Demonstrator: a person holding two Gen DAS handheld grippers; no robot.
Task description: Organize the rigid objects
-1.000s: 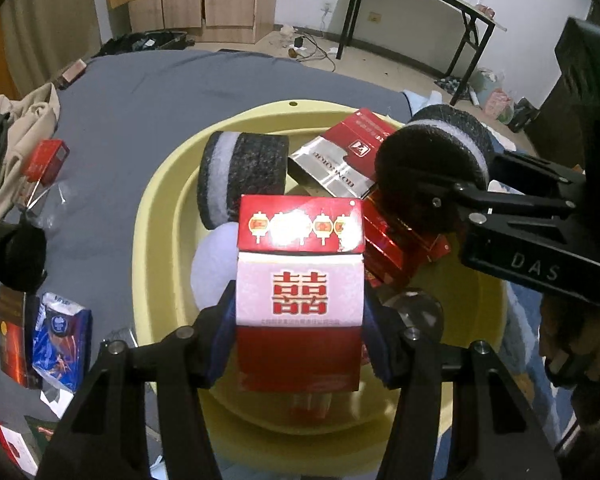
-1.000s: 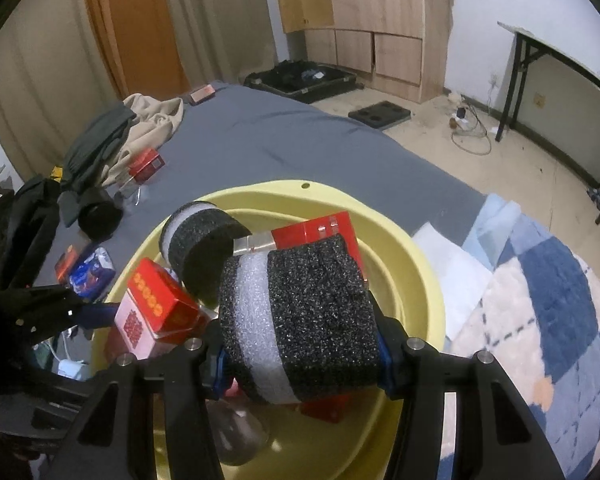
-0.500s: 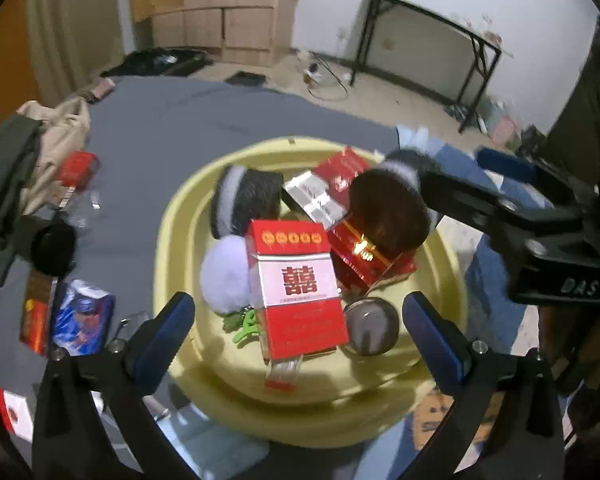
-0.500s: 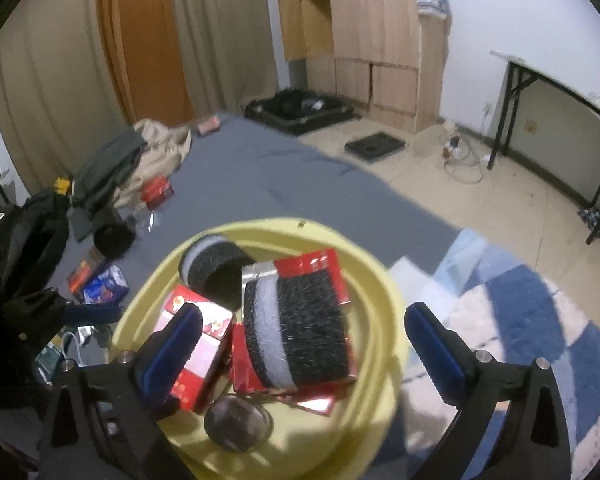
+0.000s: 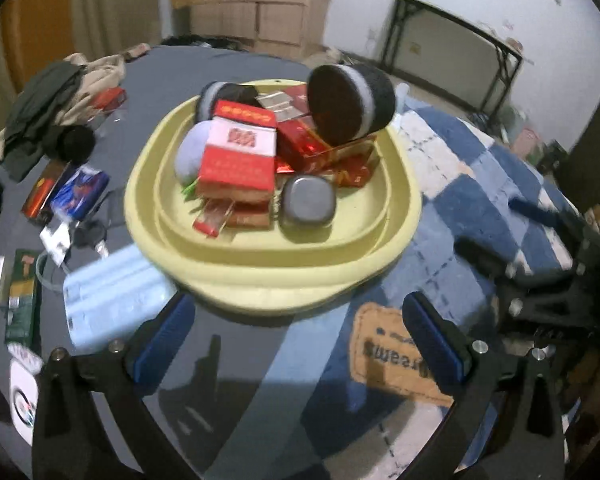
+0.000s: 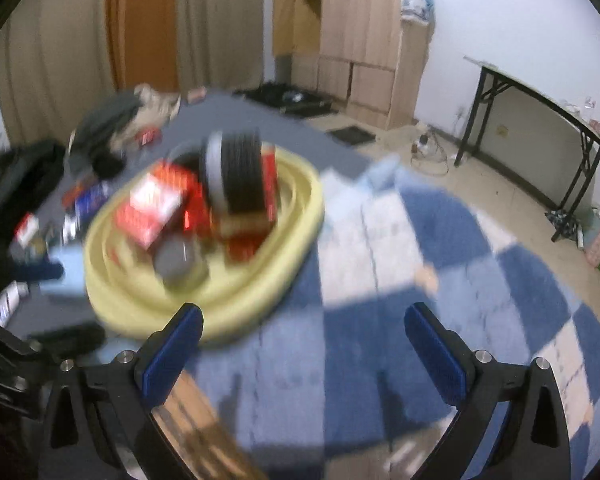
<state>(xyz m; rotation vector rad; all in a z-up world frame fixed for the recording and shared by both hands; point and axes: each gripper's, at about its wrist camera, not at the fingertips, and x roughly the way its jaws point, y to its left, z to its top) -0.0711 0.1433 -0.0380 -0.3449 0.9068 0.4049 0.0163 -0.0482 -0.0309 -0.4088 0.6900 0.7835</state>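
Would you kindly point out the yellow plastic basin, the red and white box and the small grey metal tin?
yellow plastic basin (image 5: 404, 200), left wrist view, bare right rim.
red and white box (image 5: 238, 152), left wrist view, top face.
small grey metal tin (image 5: 309, 202), left wrist view, lid.

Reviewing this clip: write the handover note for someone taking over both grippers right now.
Left gripper: open, empty, short of the yellow basin.
Right gripper: open, empty, over the blue checked blanket.
In the basin: red-and-white box, two black foam rolls, one on the red packs and one at the back, a grey tin, other red packs.
Done: those items are binned.
Left: things on the grey sheet beside the basin, including a blue packet, a red box and a light blue mask pack.
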